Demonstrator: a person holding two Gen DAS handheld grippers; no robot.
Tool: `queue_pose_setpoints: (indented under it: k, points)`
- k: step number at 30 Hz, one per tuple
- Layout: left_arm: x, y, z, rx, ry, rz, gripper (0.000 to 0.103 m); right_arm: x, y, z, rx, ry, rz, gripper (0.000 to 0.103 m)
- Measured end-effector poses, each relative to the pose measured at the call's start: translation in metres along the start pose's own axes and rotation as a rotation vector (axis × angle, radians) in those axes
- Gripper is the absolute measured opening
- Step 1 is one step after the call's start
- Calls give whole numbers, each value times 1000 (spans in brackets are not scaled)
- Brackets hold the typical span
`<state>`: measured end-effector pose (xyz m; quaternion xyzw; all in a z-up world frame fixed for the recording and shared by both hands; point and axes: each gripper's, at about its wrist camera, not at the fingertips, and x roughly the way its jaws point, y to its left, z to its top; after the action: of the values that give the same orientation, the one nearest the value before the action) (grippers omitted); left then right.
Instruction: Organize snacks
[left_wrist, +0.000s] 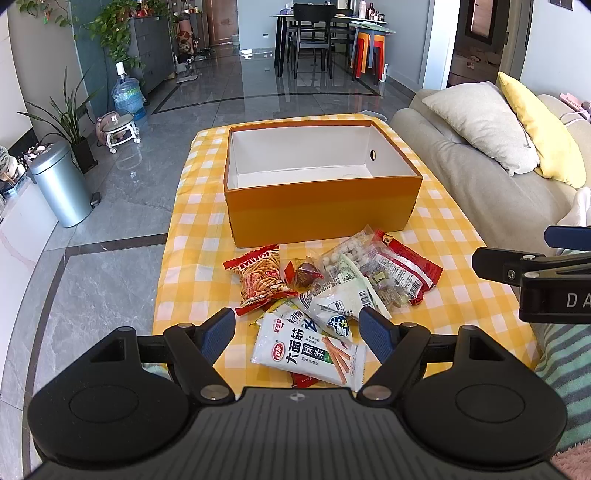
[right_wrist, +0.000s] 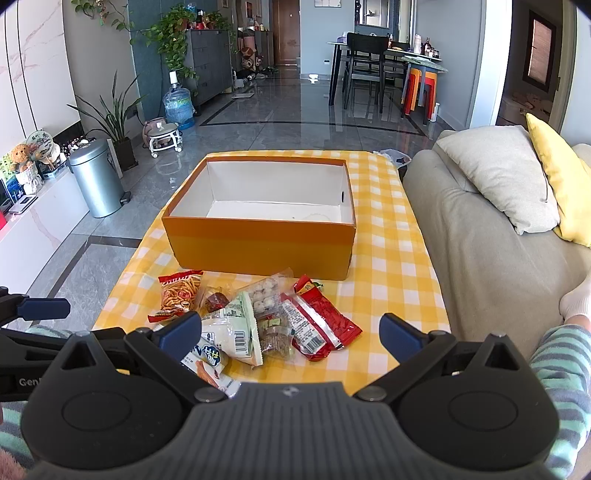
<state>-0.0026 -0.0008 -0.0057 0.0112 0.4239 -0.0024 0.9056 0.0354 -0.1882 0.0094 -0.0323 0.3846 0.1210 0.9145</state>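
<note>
Two grippers hover low over the near end of a bench covered with a yellow-and-white checked cloth (left_wrist: 436, 229). The left gripper (left_wrist: 297, 326) has its blue-padded fingers (left_wrist: 218, 332) spread wide and holds nothing; between them in the left wrist view lies a white packet printed with green and black characters (left_wrist: 308, 356). The right gripper (right_wrist: 291, 332) is likewise wide open and empty, its fingers (right_wrist: 400, 334) framing the right part of the snack pile.

The snacks lie in a loose heap on the cloth, just in front of an orange cardboard box (left_wrist: 321, 206) and apart from it. The box stands open, white inside, with nothing in it and a small round hole in its right wall. In the heap: a red-and-orange bag of stick snacks (left_wrist: 260, 275) at the left, a small brown wrapped sweet (left_wrist: 304, 275) beside it, a white-and-green pouch (left_wrist: 340, 295) overlapping the middle, a clear bag of pale round balls (left_wrist: 349, 253) behind that, a clear packet of brownish pieces (right_wrist: 275, 338), and a red packet with a white label (right_wrist: 321, 323) at the right edge.

A beige sofa (right_wrist: 472, 229) runs along the right of the bench, and a silver pedal bin (right_wrist: 96, 177) stands on the tiled floor to the left.
</note>
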Motion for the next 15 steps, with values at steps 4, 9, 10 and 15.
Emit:
queue_pose_setpoints:
  k: [4, 9, 10, 15]
  points:
    - [0, 0, -2, -2, -1, -4, 89, 0, 0, 0, 1, 1, 1, 99]
    - [0, 2, -2, -12, -2, -25, 89, 0, 0, -1, -2, -1, 8, 99]
    - [0, 3, -2, -9, -5, -30, 89, -1, 1, -1, -4, -5, 14, 99]
    - [3, 3, 1, 2, -11, -85, 81, 1, -2, -3, -5, -13, 32, 99]
